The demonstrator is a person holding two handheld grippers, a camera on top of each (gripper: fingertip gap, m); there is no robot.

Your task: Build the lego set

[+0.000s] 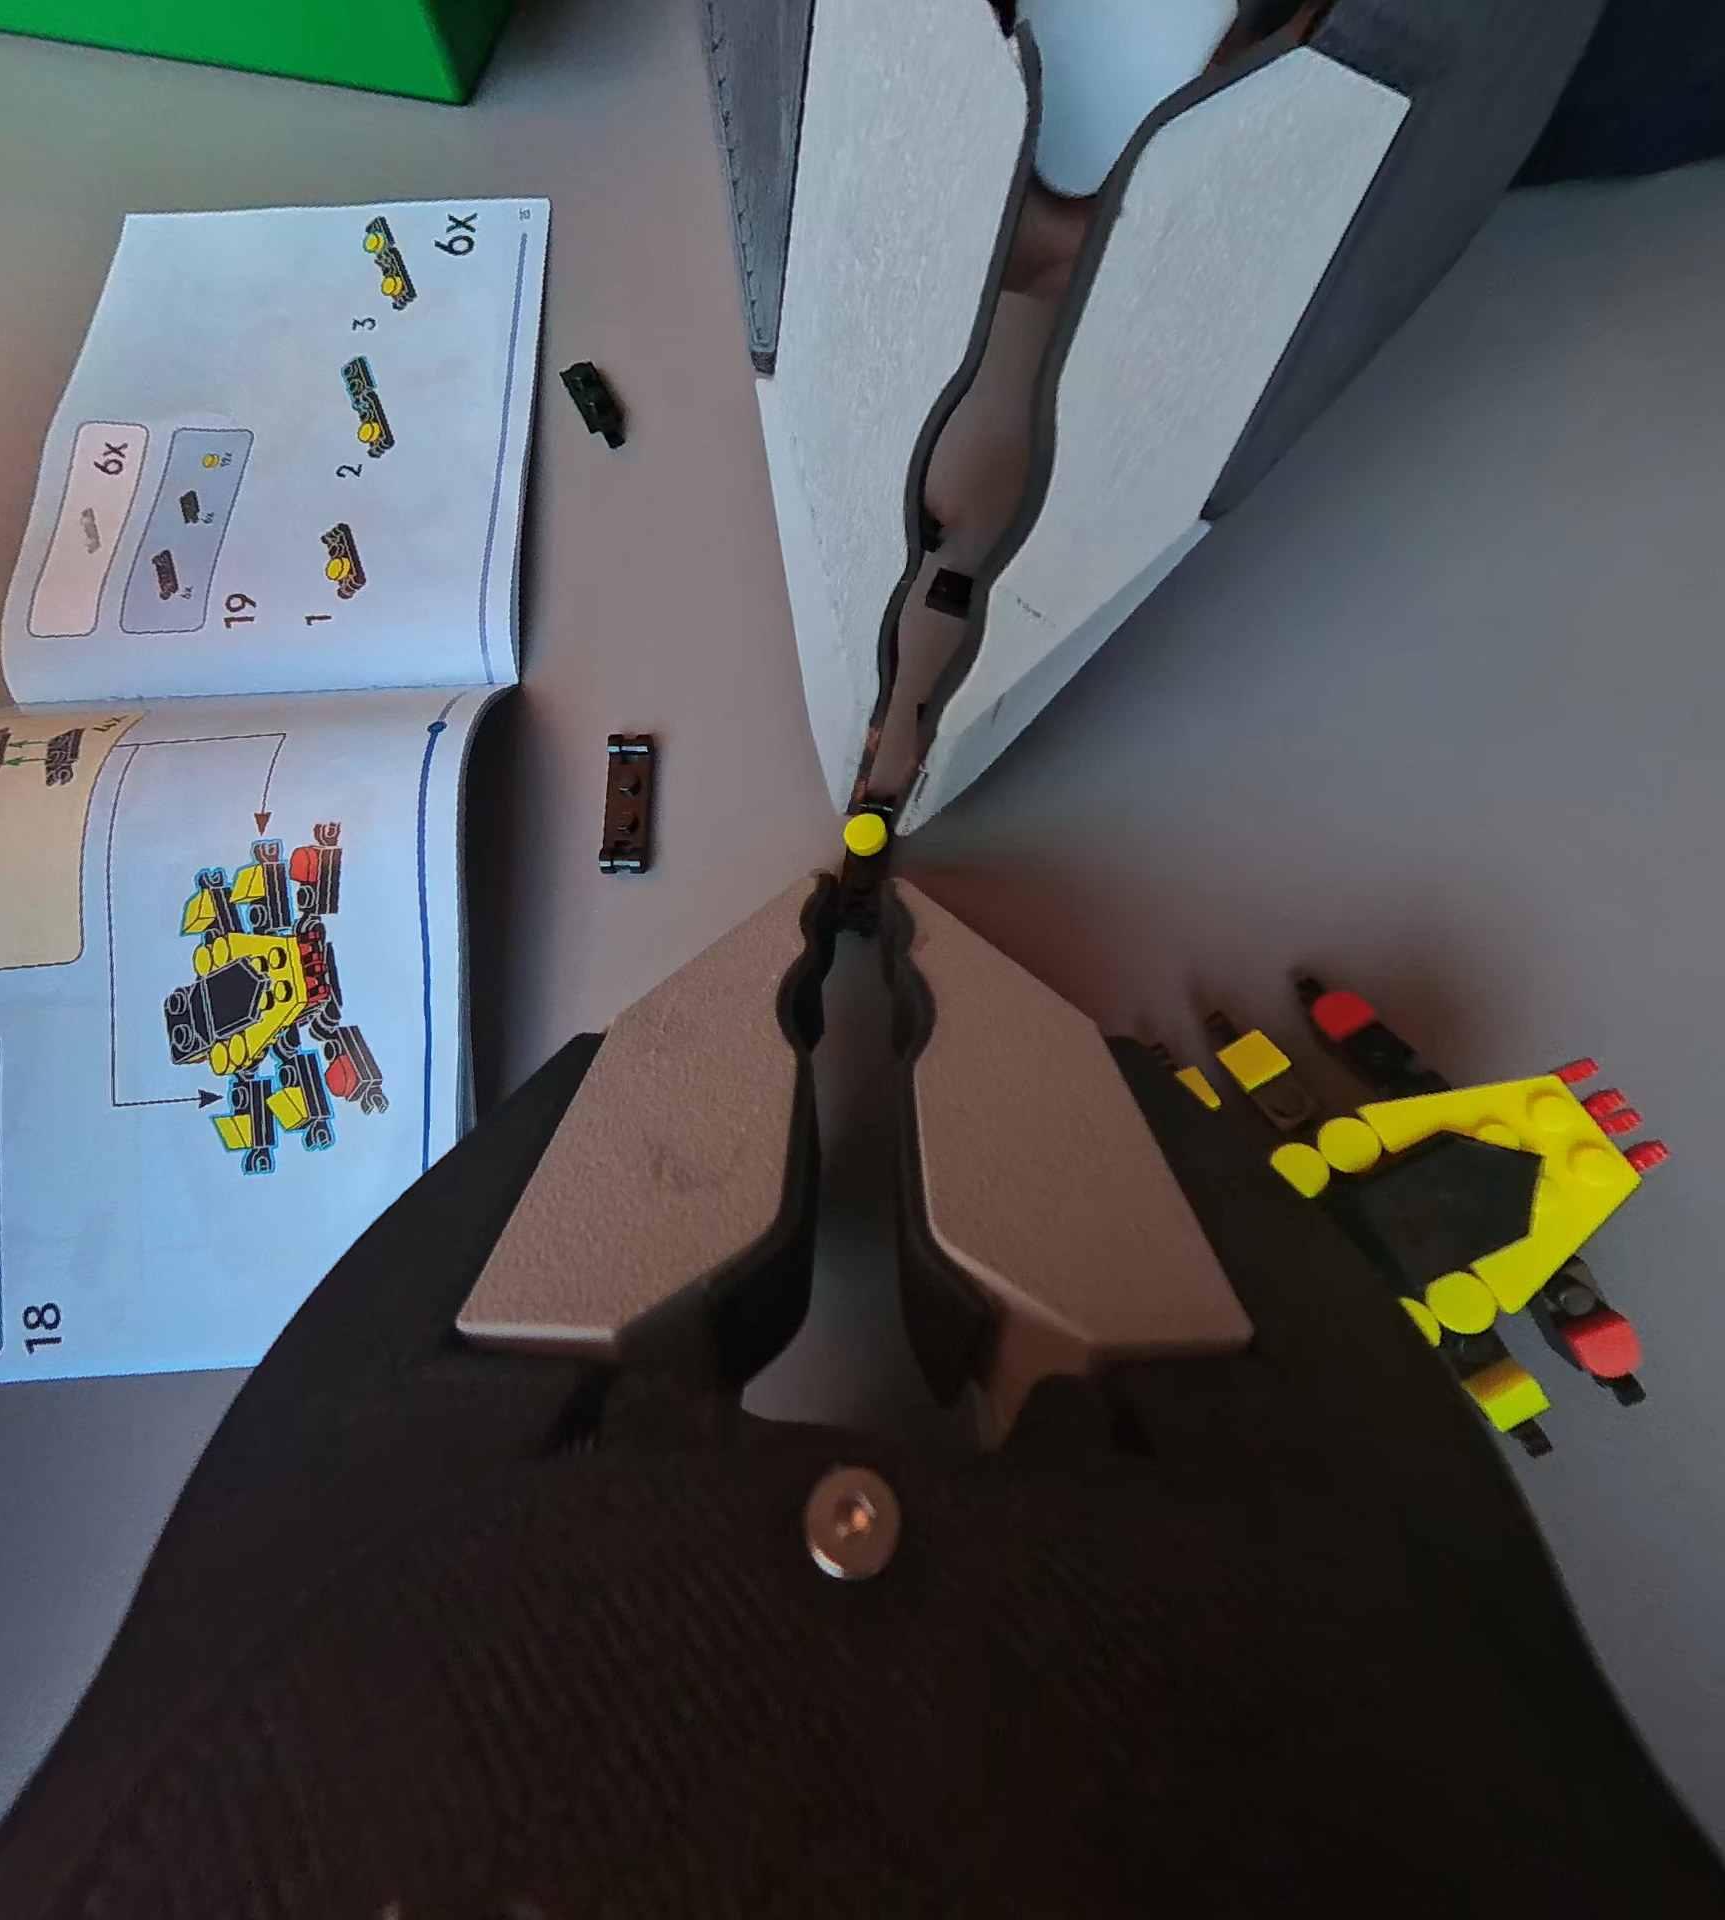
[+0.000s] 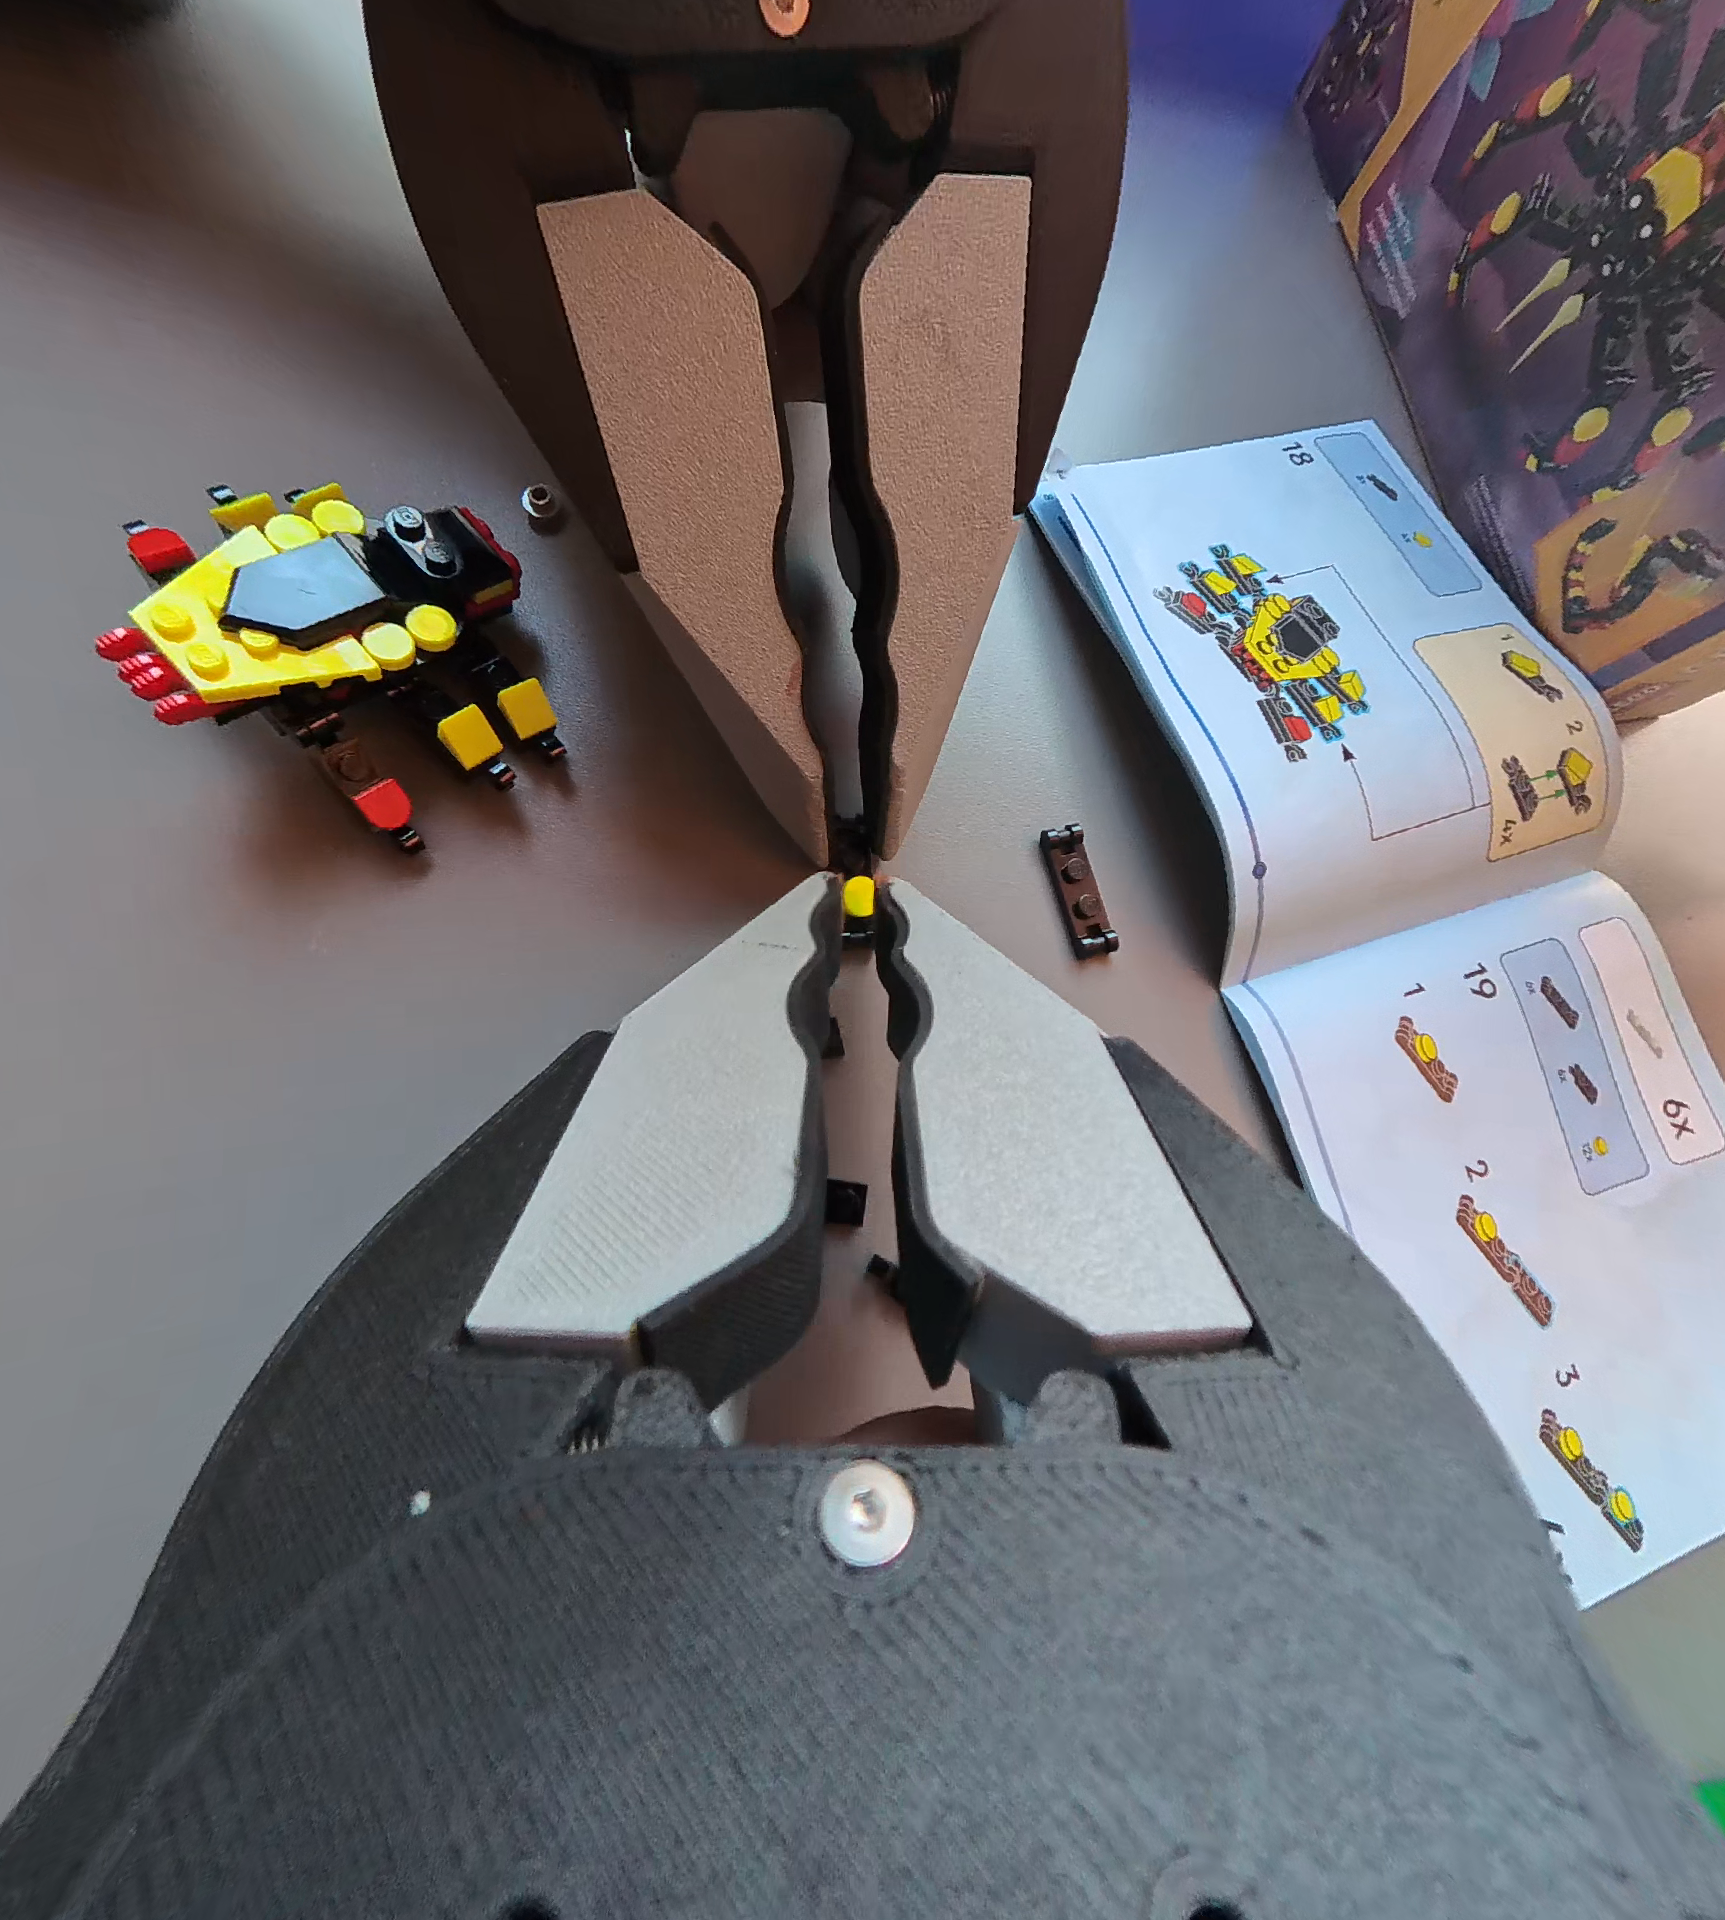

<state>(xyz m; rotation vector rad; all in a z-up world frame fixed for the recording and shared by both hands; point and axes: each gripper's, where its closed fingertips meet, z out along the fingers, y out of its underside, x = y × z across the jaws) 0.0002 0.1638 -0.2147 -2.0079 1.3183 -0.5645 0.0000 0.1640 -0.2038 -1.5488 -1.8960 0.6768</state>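
Left gripper (image 1: 856, 904): fingers closed on black plate (image 1: 860, 902) with yellow stud (image 1: 865, 833).
Right gripper (image 2: 856, 891): pinches same piece.
Spider body (image 2: 318, 623): assembled, far left.
Remaining: loose black plate (image 2: 1079, 891), right; leg segments unfinished.

small black plate (image 1: 856, 902) with yellow round stud (image 1: 864, 833), pinched between both gripper tips

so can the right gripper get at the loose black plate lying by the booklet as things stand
Probably not yet. The right gripper is shut on the small black piece with the yellow stud, tip to tip with the left gripper. The black plate lies uncovered on the table beside them.
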